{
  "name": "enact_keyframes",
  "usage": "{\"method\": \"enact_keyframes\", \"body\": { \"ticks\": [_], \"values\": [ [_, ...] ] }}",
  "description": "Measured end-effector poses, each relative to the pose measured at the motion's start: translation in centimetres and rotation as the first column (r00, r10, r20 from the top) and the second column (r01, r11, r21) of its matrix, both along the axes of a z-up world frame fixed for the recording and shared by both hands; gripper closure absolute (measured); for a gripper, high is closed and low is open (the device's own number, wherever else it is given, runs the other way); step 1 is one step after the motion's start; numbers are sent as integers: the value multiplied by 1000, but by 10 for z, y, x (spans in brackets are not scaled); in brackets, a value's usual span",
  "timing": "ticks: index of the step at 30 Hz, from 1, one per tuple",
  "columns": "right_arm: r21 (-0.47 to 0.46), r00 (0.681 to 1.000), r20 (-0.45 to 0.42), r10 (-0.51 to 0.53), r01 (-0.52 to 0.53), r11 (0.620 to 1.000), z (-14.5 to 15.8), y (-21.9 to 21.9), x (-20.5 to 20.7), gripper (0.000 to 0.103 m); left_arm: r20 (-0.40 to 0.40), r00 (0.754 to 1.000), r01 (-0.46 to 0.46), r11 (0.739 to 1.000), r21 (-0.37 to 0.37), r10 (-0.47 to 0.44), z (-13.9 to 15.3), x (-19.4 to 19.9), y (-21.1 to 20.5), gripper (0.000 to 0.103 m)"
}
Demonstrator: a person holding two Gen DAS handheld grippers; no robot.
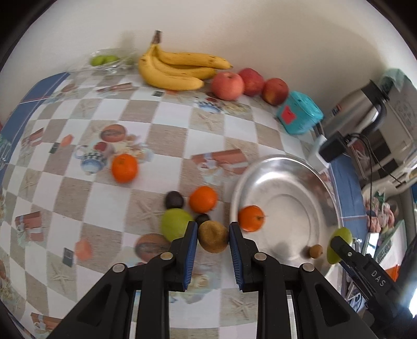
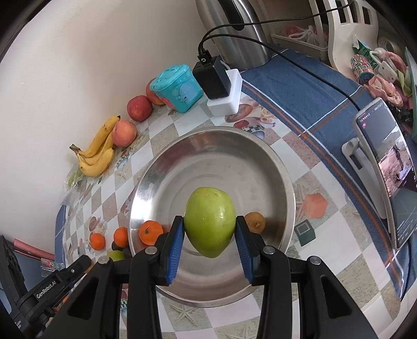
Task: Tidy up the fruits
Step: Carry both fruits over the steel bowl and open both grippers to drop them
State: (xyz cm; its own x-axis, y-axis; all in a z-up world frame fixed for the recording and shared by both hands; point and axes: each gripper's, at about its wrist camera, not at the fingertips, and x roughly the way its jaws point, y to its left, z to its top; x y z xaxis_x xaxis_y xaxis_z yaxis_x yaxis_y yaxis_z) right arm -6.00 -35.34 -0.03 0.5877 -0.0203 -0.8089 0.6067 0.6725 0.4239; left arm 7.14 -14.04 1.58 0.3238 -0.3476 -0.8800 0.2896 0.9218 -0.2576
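My left gripper is shut on a brown kiwi-like fruit, held above the checked tablecloth just left of the steel bowl. My right gripper is shut on a green pear-shaped fruit, held over the steel bowl. An orange and a small brown fruit lie in the bowl. On the cloth left of the bowl lie two oranges, a green fruit and two dark fruits.
Bananas and three red apples line the wall, beside a teal box and a glass dish with green fruit. A charger on a white power strip, a kettle and a phone on a stand crowd the bowl's far and right sides.
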Motion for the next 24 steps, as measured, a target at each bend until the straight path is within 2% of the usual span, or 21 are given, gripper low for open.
{"method": "enact_keyframes", "body": {
  "ticks": [10,16,24],
  "values": [
    [1,1000,-9,8,-8,1000,-2,-1,-1,62,20,993,114,994,2,-114,-6,-15,-45,76],
    [14,1000,-21,16,-15,1000,-7,0,1,62,15,989,150,989,13,-150,-18,-20,-57,76],
    [28,996,-80,33,-30,999,-20,4,7,62,8,984,180,983,46,-181,-31,-25,-66,76]
  ]
}}
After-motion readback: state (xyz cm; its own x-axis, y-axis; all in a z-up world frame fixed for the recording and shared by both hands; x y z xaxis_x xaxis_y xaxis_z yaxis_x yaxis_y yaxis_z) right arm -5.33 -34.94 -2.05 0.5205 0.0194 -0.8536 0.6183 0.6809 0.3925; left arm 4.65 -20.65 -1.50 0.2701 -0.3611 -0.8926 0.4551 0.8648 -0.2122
